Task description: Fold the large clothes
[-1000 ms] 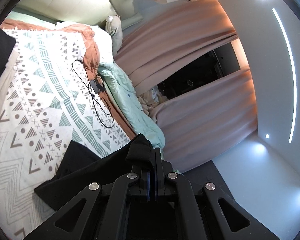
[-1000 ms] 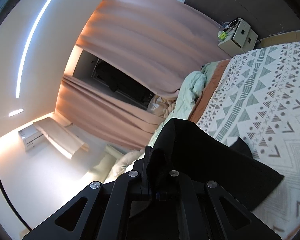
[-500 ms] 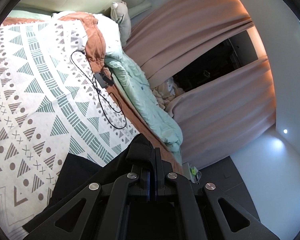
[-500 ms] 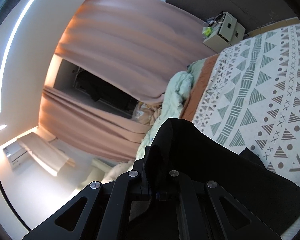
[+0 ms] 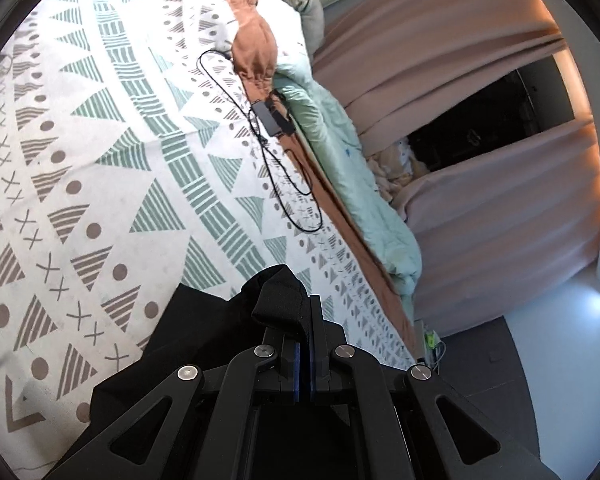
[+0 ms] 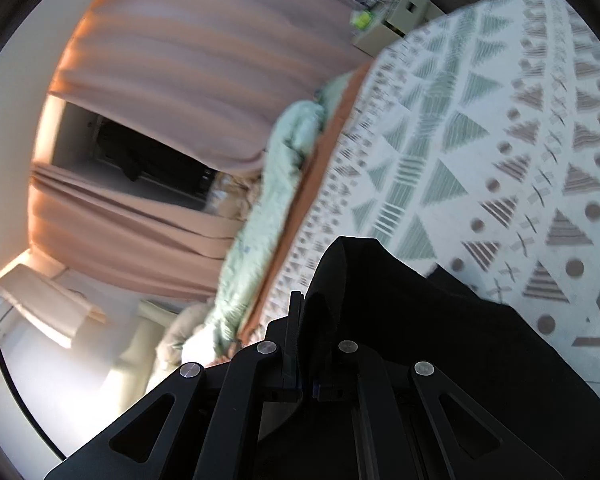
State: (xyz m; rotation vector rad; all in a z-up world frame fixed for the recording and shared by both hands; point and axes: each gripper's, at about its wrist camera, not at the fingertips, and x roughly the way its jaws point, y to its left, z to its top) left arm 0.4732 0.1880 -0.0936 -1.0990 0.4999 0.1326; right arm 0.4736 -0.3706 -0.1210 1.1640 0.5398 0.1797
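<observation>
Black garment (image 5: 204,344) hangs pinched in both my grippers, left (image 5: 306,320) and right (image 6: 300,312), over the bedspread (image 5: 112,168); no fold laid yet, I judge.

We find no readable text, label, brand, number or sign on anything in either wrist view right now.

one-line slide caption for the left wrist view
Left tool shut on black fabric garment above patterned white bedspread with looped black cable.
</observation>
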